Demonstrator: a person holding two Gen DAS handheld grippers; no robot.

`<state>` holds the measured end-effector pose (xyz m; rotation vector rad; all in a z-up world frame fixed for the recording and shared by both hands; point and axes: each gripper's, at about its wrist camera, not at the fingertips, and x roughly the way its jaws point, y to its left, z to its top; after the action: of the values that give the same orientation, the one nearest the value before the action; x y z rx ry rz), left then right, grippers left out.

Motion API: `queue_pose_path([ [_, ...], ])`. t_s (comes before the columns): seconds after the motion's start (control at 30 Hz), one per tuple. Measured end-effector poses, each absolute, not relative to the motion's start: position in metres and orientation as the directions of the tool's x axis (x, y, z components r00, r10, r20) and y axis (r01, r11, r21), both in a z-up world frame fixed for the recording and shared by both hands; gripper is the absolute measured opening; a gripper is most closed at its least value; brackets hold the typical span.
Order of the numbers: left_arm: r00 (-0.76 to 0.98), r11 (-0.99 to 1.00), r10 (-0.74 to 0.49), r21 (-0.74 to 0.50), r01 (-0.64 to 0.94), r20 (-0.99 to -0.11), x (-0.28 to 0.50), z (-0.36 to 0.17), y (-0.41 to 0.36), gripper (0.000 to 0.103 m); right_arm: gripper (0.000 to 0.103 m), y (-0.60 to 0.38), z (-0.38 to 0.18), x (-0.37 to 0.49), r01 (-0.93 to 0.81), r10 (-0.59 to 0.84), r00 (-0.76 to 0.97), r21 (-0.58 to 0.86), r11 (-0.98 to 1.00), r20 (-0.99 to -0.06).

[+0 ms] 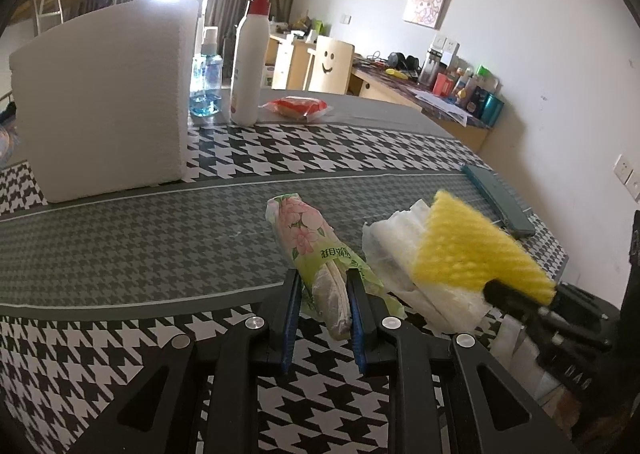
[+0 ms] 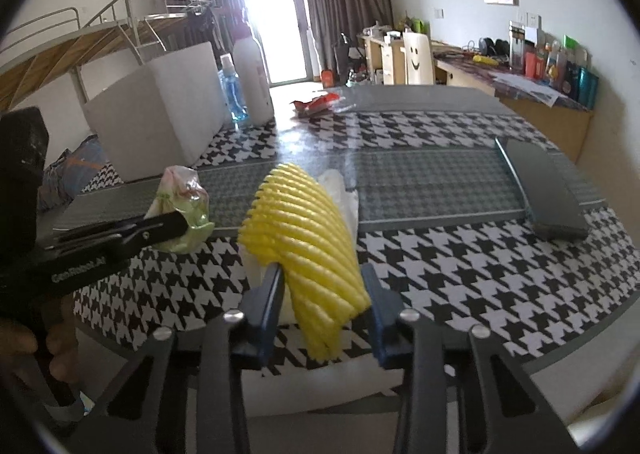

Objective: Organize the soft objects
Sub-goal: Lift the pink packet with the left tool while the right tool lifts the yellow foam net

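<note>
While tissue pack is clamped in left gripper, long axis running away along fingers, yellow foam net is pinched by right gripper just beside, over crumpled white wrap; white foam box seen well apart, nearer left hand

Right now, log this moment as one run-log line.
left gripper: shut on tissue pack | right gripper: around yellow foam net, grip unclear | white foam block: on table, untouched
</note>
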<state>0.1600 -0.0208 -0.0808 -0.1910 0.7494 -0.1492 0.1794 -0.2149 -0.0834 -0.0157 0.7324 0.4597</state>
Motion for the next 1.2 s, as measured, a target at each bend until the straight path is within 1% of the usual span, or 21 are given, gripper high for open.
queue_pose_path([
  [0.03, 0.724, 0.972, -0.203, -0.225, 0.067, -0.659, 0.158, -0.080, -0.020, 0.024, 0.030, -0.216, -0.081, 0.178, -0.409, 0.401, 0.656, 0.145, 0.901, -0.639],
  [0.17, 0.731, 0.972, -0.203, -0.223, 0.071, -0.652, 0.153, -0.077, -0.019, 0.024, 0.029, -0.218, -0.075, 0.176, -0.401, 0.399, 0.672, 0.146, 0.904, -0.624],
  [0.2, 0.734, 0.973, -0.201, -0.221, 0.071, -0.649, 0.151, -0.076, -0.018, 0.024, 0.024, -0.218, -0.075, 0.175, -0.397, 0.392, 0.676, 0.139, 0.907, -0.624],
  [0.23, 0.740, 0.974, -0.197, -0.215, 0.072, -0.643, 0.148, -0.074, -0.017, 0.024, 0.024, -0.218, -0.075, 0.175, -0.399, 0.394, 0.676, 0.140, 0.906, -0.623],
  [0.43, 0.764, 0.978, -0.183, -0.191, 0.080, -0.618, 0.138, -0.065, -0.016, 0.024, 0.024, -0.218, -0.065, 0.172, -0.397, 0.398, 0.695, 0.142, 0.907, -0.599],
  [1.2, 0.805, 0.988, -0.137, -0.139, 0.069, -0.577, 0.125, -0.044, -0.009, 0.024, 0.024, -0.203, -0.052, 0.166, -0.438, 0.428, 0.702, 0.129, 0.890, -0.569],
])
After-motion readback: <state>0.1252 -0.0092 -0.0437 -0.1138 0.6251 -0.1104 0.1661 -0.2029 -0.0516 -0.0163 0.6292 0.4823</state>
